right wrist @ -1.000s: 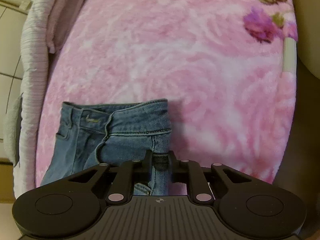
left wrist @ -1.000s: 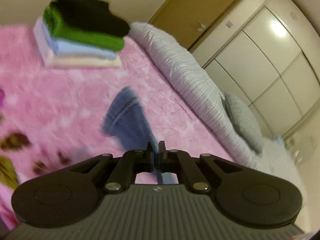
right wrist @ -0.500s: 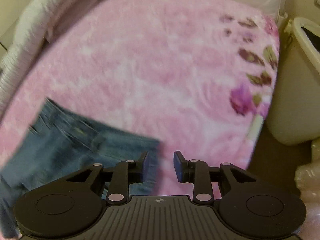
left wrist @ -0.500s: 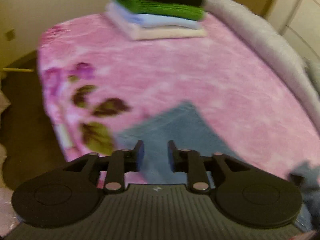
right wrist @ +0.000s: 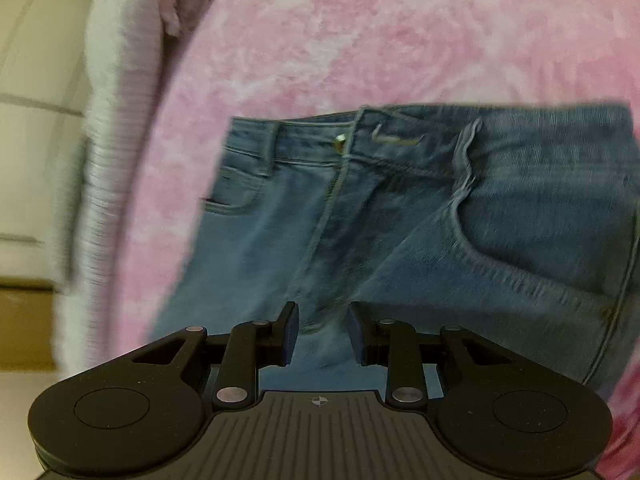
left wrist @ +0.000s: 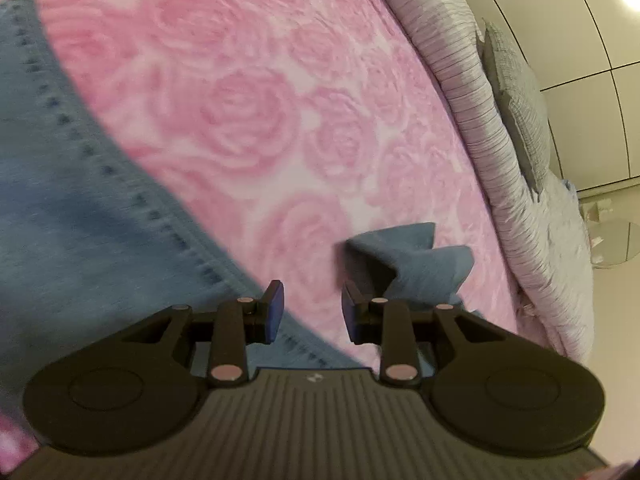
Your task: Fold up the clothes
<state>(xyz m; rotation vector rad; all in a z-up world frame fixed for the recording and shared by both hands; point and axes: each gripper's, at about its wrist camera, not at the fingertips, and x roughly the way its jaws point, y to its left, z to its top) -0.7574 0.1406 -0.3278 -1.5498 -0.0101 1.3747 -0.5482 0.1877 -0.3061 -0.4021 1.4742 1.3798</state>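
- Blue denim jeans (right wrist: 420, 208) are lying flat on the pink rose-textured fleece blanket (left wrist: 256, 92), waistband facing away.
- Right gripper (right wrist: 322, 334) is hovering over the crotch seam, jaws spread, gripping nothing.
- Left gripper (left wrist: 310, 312) is hanging beside a stitched leg edge, jaws likewise spread.

Blue jeans (right wrist: 420, 216) lie flat on the bed's pink rose-patterned blanket (left wrist: 256, 92).

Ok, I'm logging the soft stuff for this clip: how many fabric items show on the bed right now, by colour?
Blue: 1, the jeans
Pink: 1, the rose blanket
Pale grey: 2, the ribbed quilt and the pillow
Total: 4
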